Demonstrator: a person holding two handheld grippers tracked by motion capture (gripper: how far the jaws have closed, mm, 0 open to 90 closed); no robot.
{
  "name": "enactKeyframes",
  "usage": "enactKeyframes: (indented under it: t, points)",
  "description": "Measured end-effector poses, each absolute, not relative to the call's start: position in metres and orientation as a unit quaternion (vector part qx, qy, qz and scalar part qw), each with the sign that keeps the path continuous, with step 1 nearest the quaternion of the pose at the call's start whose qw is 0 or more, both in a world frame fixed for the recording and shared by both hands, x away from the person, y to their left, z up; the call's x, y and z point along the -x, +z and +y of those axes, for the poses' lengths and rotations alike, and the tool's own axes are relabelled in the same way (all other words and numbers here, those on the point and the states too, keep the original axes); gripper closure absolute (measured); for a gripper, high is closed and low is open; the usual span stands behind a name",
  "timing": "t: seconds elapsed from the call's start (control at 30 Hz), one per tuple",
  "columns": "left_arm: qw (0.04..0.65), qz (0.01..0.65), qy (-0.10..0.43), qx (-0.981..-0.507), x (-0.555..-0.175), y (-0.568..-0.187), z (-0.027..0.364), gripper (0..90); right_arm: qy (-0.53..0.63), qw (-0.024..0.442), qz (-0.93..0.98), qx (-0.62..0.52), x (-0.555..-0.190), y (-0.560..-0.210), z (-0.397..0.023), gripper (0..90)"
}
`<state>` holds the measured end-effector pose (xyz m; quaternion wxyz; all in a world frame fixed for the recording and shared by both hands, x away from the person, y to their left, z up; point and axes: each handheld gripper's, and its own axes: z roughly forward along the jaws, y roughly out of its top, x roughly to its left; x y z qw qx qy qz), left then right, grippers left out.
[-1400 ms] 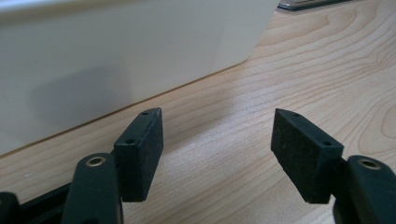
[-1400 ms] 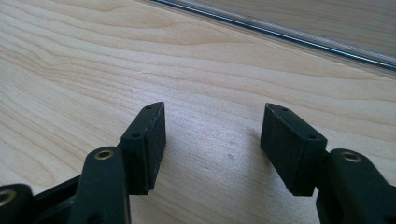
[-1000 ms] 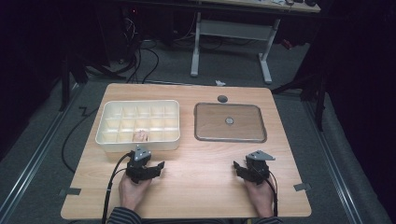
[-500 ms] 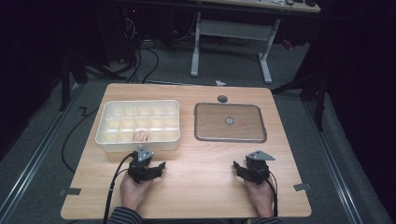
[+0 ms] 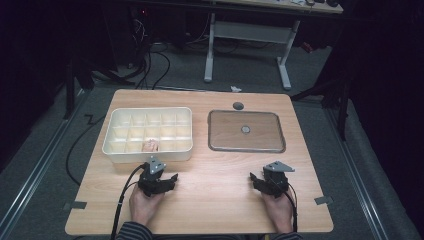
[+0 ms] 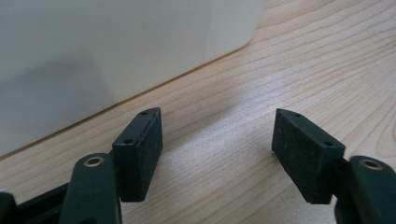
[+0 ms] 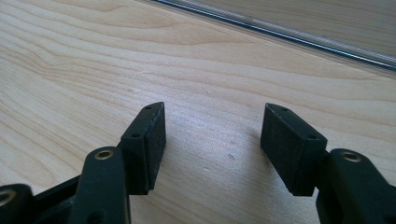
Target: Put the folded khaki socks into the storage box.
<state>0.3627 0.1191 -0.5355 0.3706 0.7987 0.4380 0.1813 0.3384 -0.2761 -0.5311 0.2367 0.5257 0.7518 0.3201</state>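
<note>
Both grippers rest on the wooden table (image 5: pixel 215 175) near its front edge, each in a hand. My left gripper (image 5: pixel 162 179) (image 6: pixel 217 135) sits just in front of the white compartment box (image 5: pixel 147 131), whose wall (image 6: pixel 93 46) rises close ahead. Its jaws stand open and have just been opening slightly, with bare wood between them. My right gripper (image 5: pixel 265 181) (image 7: pixel 212 126) is open too, over bare wood, facing the metal tray (image 5: pixel 220 131) (image 7: pixel 280 28). A small pinkish thing (image 5: pixel 150 145) lies in a front compartment of the box.
A small round thing (image 5: pixel 245 129) sits in the tray's middle, and a dark round disc (image 5: pixel 238 106) lies behind the tray. Cables trail from the left gripper off the front edge. A desk frame stands on the floor beyond the table.
</note>
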Motion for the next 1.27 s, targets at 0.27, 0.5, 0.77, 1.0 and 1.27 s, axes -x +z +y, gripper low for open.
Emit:
enactKeyframes:
  t: [0.27, 0.5, 0.77, 1.0, 1.27]
  points:
    - [0.364, 0.435, 0.187, -0.802, -0.3619, -0.5357, 0.1165, 32.7, 0.320, 0.237, 0.752, -0.526, -0.3384, -0.5311, -0.2761, 40.6]
    - [0.362, 0.435, 0.187, -0.803, -0.3618, -0.5359, 0.1158, 29.7, 0.320, 0.237, 0.752, -0.525, -0.3384, -0.5312, -0.2761, 40.6]
    - [0.361, 0.435, 0.187, -0.803, -0.3618, -0.5361, 0.1156, 28.3, 0.320, 0.236, 0.752, -0.525, -0.3383, -0.5312, -0.2760, 40.6]
    - [0.360, 0.436, 0.187, -0.803, -0.3615, -0.5361, 0.1153, 26.5, 0.320, 0.236, 0.752, -0.525, -0.3383, -0.5312, -0.2760, 40.5]
    - [0.360, 0.438, 0.187, -0.802, -0.3613, -0.5361, 0.1150, 26.7, 0.321, 0.236, 0.752, -0.525, -0.3383, -0.5312, -0.2760, 40.4]
